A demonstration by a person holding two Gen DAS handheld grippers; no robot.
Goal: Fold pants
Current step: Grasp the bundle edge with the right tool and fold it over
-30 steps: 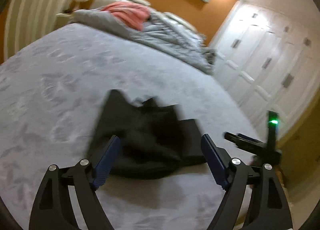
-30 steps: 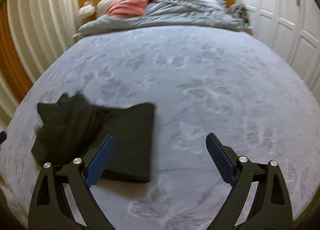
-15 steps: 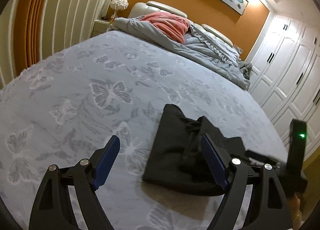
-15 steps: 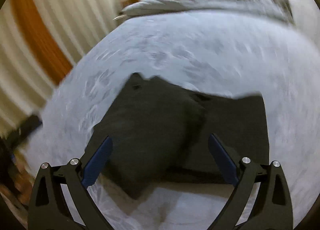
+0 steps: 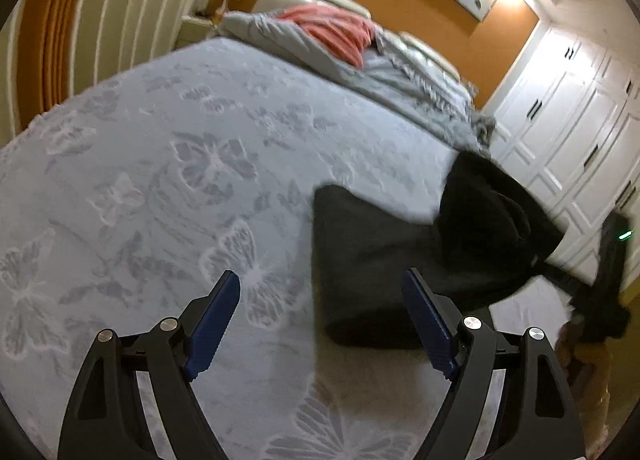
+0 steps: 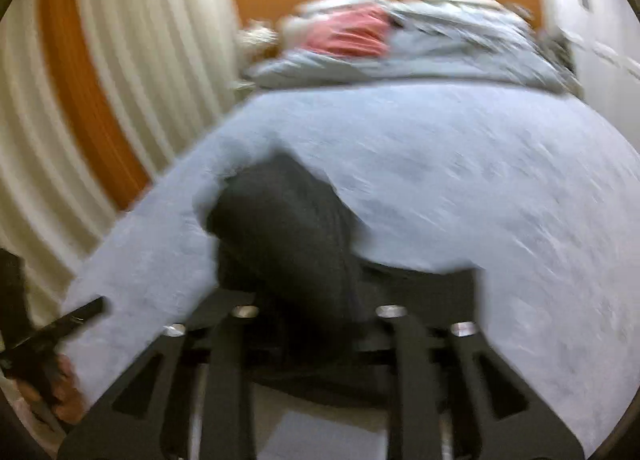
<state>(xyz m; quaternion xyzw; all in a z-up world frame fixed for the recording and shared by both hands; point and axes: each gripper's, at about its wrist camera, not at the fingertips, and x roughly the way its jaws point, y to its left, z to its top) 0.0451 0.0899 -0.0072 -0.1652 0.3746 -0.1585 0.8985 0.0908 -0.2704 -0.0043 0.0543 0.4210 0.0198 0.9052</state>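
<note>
Dark pants (image 5: 360, 260) lie folded on the grey butterfly bedspread (image 5: 160, 180). Their right part (image 5: 492, 220) bulges up off the bed toward my right gripper (image 5: 612, 272), seen at the right edge. In the blurred right wrist view the pants (image 6: 288, 228) run straight into my right gripper (image 6: 316, 300). Its jaws are closing with a bunch of the cloth between them, and the pads are buried in it. My left gripper (image 5: 320, 276) hovers open over the bedspread, with its right finger (image 5: 424, 312) over the pants' near left edge and nothing held.
A heaped grey duvet (image 5: 360, 72) and a pink blanket (image 5: 336, 28) lie at the head of the bed. White wardrobe doors (image 5: 580, 132) stand to the right. Cream curtains (image 6: 120, 80) hang to the left. A hand (image 6: 64, 388) holds the left gripper.
The right gripper swung over the pants and its fingers drew in around the cloth. The right part of the pants rose off the bed. The left gripper stayed open.
</note>
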